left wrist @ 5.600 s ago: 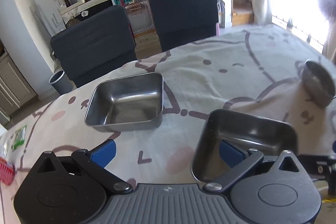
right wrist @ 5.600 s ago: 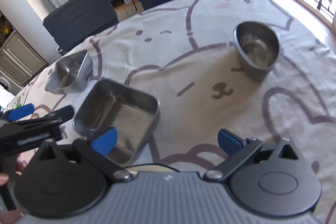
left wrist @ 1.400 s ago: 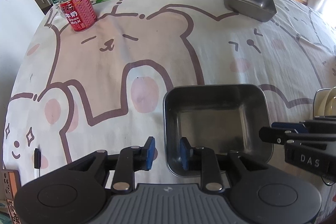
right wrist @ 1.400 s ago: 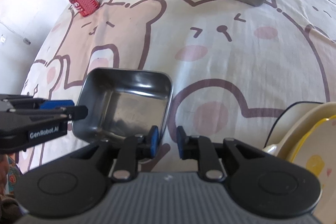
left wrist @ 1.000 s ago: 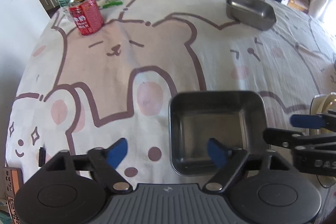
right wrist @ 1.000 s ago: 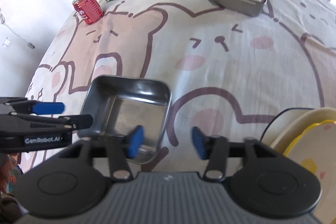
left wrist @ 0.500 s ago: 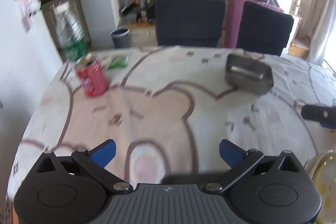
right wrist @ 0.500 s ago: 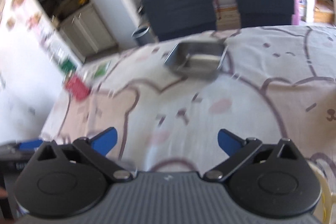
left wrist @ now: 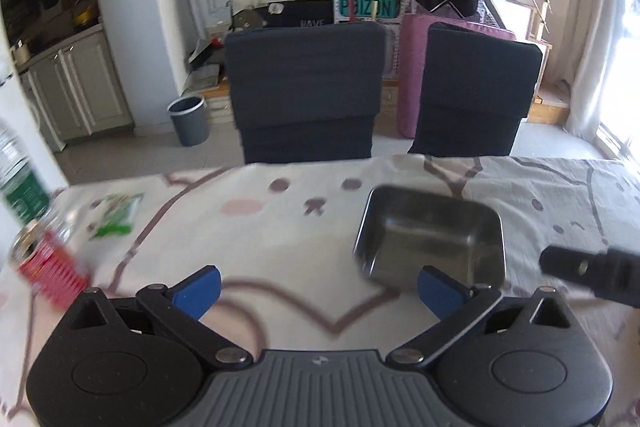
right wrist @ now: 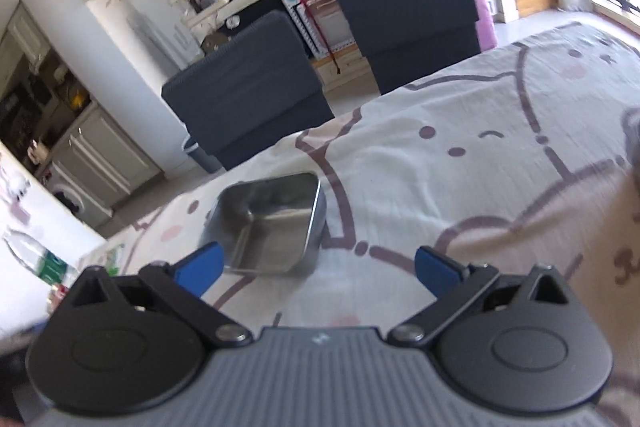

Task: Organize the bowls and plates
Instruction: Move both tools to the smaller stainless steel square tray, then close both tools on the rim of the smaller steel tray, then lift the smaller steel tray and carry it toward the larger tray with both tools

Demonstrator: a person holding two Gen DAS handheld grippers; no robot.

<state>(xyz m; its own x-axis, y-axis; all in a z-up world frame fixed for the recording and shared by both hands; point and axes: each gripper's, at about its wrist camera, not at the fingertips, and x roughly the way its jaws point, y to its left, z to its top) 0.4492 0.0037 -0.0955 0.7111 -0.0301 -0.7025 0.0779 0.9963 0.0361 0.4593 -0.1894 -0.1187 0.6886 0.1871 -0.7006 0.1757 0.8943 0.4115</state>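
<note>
A square steel tray (left wrist: pixel 430 233) sits on the bear-print tablecloth near the far edge; it also shows in the right wrist view (right wrist: pixel 268 223). My left gripper (left wrist: pixel 320 291) is open and empty, with the tray just ahead of its right finger. My right gripper (right wrist: pixel 318 269) is open and empty, with the tray ahead of its left finger. The right gripper's tip (left wrist: pixel 588 273) shows at the right of the left wrist view. A round steel bowl (right wrist: pixel 632 135) is partly seen, blurred, at the right edge.
A red drink can (left wrist: pixel 44 267), a water bottle (left wrist: pixel 20 183) and a green packet (left wrist: pixel 116 215) stand at the table's left. Two dark chairs (left wrist: pixel 304 95) face the far table edge (left wrist: pixel 200 175). A bin (left wrist: pixel 190 119) stands on the floor behind.
Both grippers let go of the near steel tray, opened wide and swung up and forward; the near tray and plates have left view and the far tray is now close ahead.
</note>
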